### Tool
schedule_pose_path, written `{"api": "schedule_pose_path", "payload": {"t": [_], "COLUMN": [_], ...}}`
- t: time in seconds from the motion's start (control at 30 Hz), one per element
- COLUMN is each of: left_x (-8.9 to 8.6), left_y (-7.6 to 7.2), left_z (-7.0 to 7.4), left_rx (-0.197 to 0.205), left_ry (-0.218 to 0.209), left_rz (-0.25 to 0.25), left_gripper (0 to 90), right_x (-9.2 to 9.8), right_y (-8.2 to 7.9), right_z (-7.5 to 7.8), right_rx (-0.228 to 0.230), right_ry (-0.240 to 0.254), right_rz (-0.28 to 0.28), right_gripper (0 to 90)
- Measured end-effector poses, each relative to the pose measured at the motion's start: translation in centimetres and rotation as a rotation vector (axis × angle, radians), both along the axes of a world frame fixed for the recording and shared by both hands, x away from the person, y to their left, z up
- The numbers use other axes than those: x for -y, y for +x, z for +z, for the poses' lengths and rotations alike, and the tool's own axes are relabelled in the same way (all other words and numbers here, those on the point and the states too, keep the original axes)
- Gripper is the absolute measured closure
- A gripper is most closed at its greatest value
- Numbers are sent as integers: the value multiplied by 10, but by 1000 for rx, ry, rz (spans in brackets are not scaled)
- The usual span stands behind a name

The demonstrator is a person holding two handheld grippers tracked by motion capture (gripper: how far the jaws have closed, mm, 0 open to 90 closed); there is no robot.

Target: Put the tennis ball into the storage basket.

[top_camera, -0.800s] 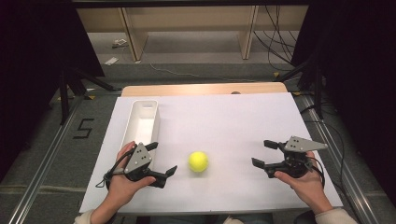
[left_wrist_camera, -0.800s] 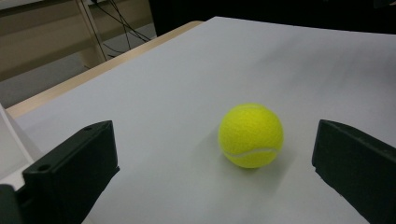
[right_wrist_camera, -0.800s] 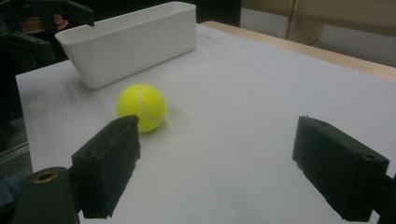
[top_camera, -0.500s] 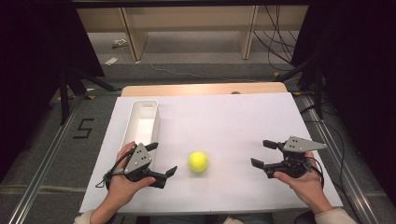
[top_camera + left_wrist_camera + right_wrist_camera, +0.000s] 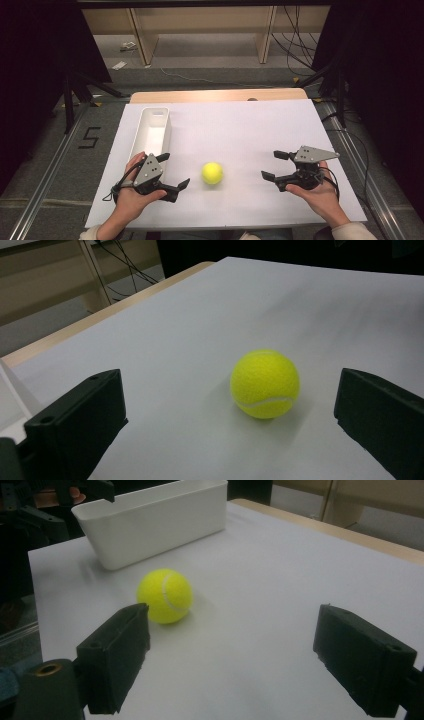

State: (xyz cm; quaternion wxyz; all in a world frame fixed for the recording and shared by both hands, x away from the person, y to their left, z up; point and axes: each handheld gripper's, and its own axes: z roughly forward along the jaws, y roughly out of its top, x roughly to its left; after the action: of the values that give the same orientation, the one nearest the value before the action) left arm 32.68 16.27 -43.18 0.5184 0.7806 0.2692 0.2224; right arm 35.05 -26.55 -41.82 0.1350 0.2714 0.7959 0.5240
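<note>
From the high view, the counter (image 5: 240, 130) has a big white sheet on top, and a strip of light wood shows along its far edge. The floor around it is grey, with a black number 5 (image 5: 90, 137) marked on it at the left. Pale wooden shelf legs stand at the back, and black cables lie on the floor. A long white bin (image 5: 152, 131) sits on the left part of the counter. A yellow tennis ball (image 5: 212, 173) lies on the sheet near the front, between the two hands. The left tongs (image 5: 173, 171) are wide apart and hold nothing; they are near the ball but not touching it. The right tongs (image 5: 273, 165) are wide apart too, hold nothing, and are well apart from the ball.

In the left gripper view, the ball (image 5: 265, 384) sits on the white sheet between the two black jaws, a bit ahead of them. The jaws are far apart and nothing touches the ball.

In the right gripper view, the ball (image 5: 165, 596) lies just past the left jaw. The white bin (image 5: 155, 520) stands behind the ball. The jaws are wide apart and empty
</note>
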Motion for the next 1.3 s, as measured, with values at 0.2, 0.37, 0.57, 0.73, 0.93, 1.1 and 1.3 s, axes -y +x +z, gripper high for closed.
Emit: {"api": "schedule_pose_path", "payload": {"t": [0.2, 0.37, 0.57, 0.73, 0.93, 1.1, 1.3], "left_x": [0, 0, 0, 1, 1, 1, 1], "left_y": [0, 0, 0, 0, 0, 0, 0], "left_z": [0, 0, 0, 0, 0, 0, 0], "left_rx": [-3, -3, -1, -3, -2, -1, -2], "left_ry": [-2, 1, 4, 2, 4, 5, 3], "left_rz": [-1, 0, -1, -1, -3, -3, -3], "left_gripper": [0, 0, 0, 0, 0, 0, 0], "right_x": [-6, -6, -8, -12, -16, -21, -28], "right_y": [1, 2, 3, 4, 6, 8, 10], "right_z": [-1, -1, -2, -2, -2, -2, -3], "right_rx": [-2, -2, -10, -7, -8, -4, -7], "right_ry": [1, 7, 6, 3, 1, -2, -6], "right_rz": [16, 16, 20, 24, 37, 46, 58], "right_gripper": [156, 156, 156, 157, 157, 156, 156]}}
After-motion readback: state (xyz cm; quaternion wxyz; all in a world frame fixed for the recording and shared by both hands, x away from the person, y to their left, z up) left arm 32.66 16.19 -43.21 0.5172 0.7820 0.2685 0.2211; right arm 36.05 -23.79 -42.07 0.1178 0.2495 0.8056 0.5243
